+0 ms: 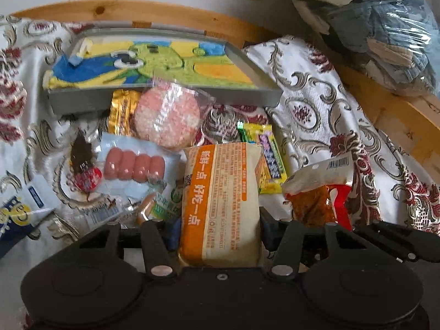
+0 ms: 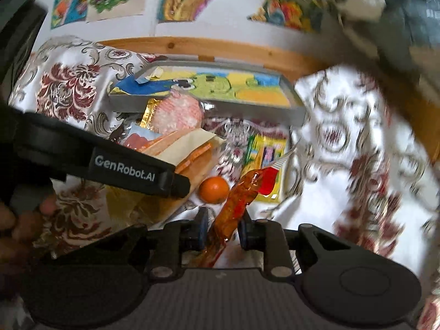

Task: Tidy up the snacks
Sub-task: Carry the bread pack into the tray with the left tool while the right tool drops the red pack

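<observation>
Evidently orange packet (image 1: 220, 203) between left fingers (image 1: 173, 233).

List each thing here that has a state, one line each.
Left claw: shut on the orange-and-cream packet, held off the cloth.
Right claw: shut on the red-brown sauce pouch, which sticks out at a tilt.
Grey tray: tilted, its front edge resting on snacks.
Pink rice cake pack: sealed, partly under the tray.
Sausage pack: sealed, lying flat.
</observation>
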A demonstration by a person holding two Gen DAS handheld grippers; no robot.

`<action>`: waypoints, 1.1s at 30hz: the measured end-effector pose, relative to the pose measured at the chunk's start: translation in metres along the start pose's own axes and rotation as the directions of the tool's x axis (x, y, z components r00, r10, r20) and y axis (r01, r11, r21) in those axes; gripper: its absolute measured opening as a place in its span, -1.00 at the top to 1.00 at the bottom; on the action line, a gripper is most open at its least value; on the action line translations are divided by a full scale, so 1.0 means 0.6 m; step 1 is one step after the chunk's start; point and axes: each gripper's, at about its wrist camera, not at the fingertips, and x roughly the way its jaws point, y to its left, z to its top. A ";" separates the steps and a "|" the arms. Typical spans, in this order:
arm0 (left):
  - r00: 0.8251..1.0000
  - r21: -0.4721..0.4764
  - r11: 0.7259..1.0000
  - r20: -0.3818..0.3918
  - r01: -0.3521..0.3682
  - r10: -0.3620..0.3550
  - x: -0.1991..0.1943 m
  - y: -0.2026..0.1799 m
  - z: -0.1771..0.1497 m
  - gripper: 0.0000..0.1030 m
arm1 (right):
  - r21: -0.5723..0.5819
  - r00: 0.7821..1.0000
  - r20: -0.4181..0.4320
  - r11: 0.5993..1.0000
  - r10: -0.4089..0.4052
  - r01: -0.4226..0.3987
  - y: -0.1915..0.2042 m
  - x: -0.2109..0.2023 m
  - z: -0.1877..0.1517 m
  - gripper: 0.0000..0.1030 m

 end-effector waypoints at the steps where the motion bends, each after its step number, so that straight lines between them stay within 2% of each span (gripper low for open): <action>1: 1.000 0.005 1.000 0.014 -0.003 0.003 -0.006 -0.003 0.002 -0.06 | -0.012 1.000 0.012 1.000 -0.005 0.005 0.001 -0.003 0.001 0.53; 6: 0.996 0.017 1.000 0.092 -0.012 0.011 -0.031 -0.010 0.019 -0.06 | -0.045 0.996 0.084 0.998 -0.030 0.034 -0.004 -0.013 0.010 0.57; 9: 0.992 -0.002 1.000 0.121 -0.027 0.027 -0.037 -0.005 0.037 -0.06 | -0.040 0.993 0.113 0.999 -0.027 0.031 -0.010 -0.014 0.028 0.72; 12: 0.987 -0.030 0.998 0.152 -0.050 0.054 -0.042 0.007 0.066 -0.06 | -0.048 0.987 0.159 0.998 -0.031 0.039 -0.019 -0.007 0.056 0.72; 20: 0.972 -0.111 0.991 0.213 -0.079 0.102 -0.038 0.053 0.120 -0.06 | -0.062 0.986 0.163 0.997 -0.026 0.036 -0.037 0.038 0.083 0.71; 25: 0.959 -0.184 0.974 0.225 -0.133 0.173 -0.024 0.091 0.168 -0.06 | -0.014 0.976 0.215 1.000 0.026 -0.023 -0.055 0.065 0.147 0.71; 30: 0.938 -0.201 0.961 0.252 -0.189 0.237 -0.003 0.139 0.231 -0.06 | -0.008 0.953 0.274 0.991 0.129 -0.132 -0.061 0.134 0.229 0.71; 33: 0.928 -0.209 0.954 0.261 -0.215 0.266 0.017 0.167 0.258 -0.06 | -0.048 0.941 0.308 0.990 0.138 -0.129 -0.053 0.187 0.261 0.71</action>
